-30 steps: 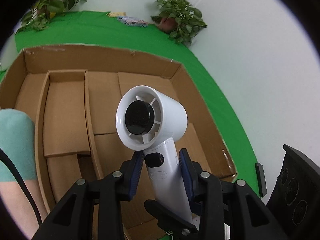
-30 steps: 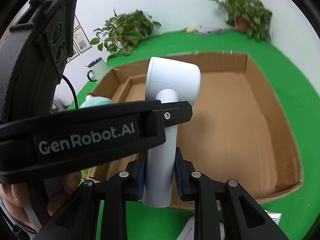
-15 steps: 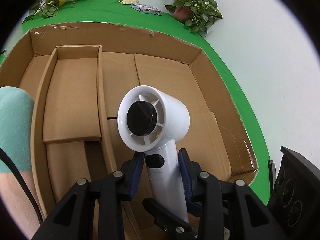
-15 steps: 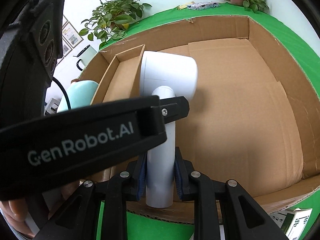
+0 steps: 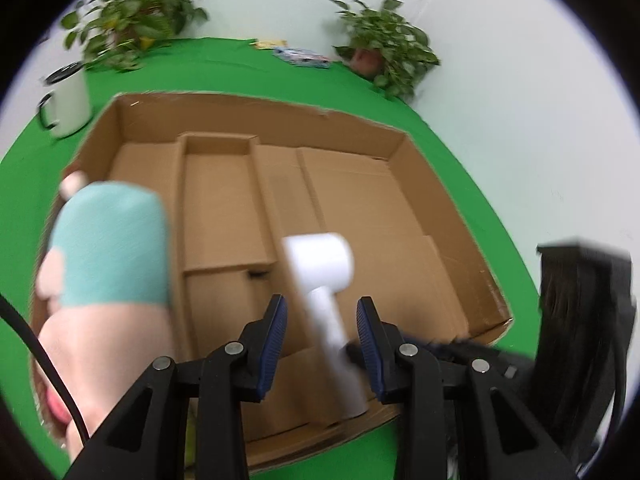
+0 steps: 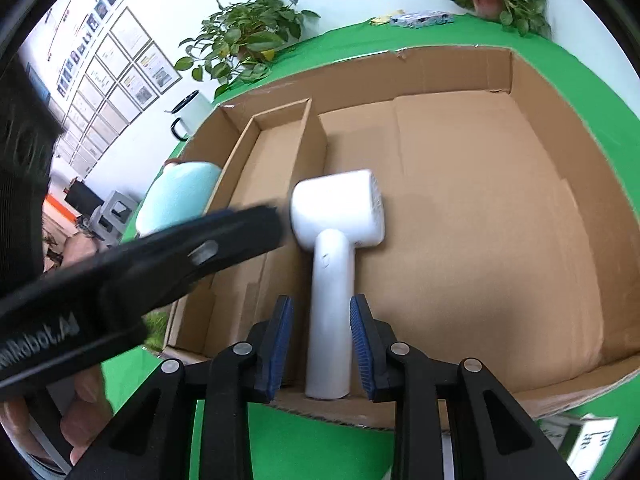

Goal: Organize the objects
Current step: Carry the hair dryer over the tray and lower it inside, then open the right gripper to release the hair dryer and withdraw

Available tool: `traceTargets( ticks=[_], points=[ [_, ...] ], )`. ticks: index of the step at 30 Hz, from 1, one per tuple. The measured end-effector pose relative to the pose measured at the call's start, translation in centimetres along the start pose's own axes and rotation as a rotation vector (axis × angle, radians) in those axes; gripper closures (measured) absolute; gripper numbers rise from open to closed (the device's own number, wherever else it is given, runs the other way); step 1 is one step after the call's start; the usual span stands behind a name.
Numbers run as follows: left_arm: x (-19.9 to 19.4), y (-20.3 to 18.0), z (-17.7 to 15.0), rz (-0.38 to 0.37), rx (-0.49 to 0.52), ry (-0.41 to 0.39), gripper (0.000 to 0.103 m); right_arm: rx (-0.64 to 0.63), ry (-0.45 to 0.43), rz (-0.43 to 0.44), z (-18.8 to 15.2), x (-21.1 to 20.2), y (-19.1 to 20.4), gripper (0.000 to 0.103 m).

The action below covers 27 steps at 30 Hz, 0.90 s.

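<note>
A white handheld fan (image 5: pixel 320 264) (image 6: pixel 336 208) lies in the big cardboard box (image 5: pixel 260 100) (image 6: pixel 440 56), head towards the divider, handle end over the front rim. My right gripper (image 6: pixel 322 340) straddles the handle. Its jaws are opening, and a gap shows between each blue pad and the handle. My left gripper (image 5: pixel 320 340) stands open, drawn back from the fan; the handle only shows beyond its fingers. The left gripper's black body (image 6: pixel 160 264) crosses the right wrist view. The right gripper's body (image 5: pixel 580 320) is a dark blur at the right.
A cardboard divider (image 5: pixel 260 200) (image 6: pixel 316 136) splits the box's left part into narrow compartments. A teal and pink soft thing (image 5: pixel 112 240) (image 6: pixel 180 196) fills the leftmost one. A white mug (image 5: pixel 68 104) and potted plants (image 5: pixel 384 48) stand on the green cloth.
The left gripper has pulled back from the fan, which it framed closely before. The right gripper's pads, shut on the handle earlier, have parted. The fan now lies lower in the box.
</note>
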<state>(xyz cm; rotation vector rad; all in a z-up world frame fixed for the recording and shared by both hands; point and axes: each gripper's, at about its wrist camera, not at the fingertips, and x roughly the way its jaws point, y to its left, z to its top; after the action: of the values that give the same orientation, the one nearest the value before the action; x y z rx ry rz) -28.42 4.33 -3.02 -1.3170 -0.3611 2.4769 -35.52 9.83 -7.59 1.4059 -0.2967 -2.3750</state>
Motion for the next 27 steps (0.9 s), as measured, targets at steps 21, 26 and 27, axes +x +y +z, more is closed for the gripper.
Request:
traceTargets(
  ticks=[21, 26, 27],
  points=[
    [-7.6, -1.0, -5.3, 0.144, 0.129, -0.286, 0.051, -0.161, -0.217, -0.188, -3.4, -5.8, 2.0, 0.017],
    [-12.2, -3.1, -9.1, 0.265, 0.177, -0.553, 0.012, -0.211, -0.425, -0.197, -9.3, -11.4, 2.4, 0.001],
    [-12.6, -3.5, -9.7, 0.278, 0.190, -0.565, 0.012, -0.220, -0.435, -0.202, -10.2, -11.9, 2.5, 0.001]
  ],
)
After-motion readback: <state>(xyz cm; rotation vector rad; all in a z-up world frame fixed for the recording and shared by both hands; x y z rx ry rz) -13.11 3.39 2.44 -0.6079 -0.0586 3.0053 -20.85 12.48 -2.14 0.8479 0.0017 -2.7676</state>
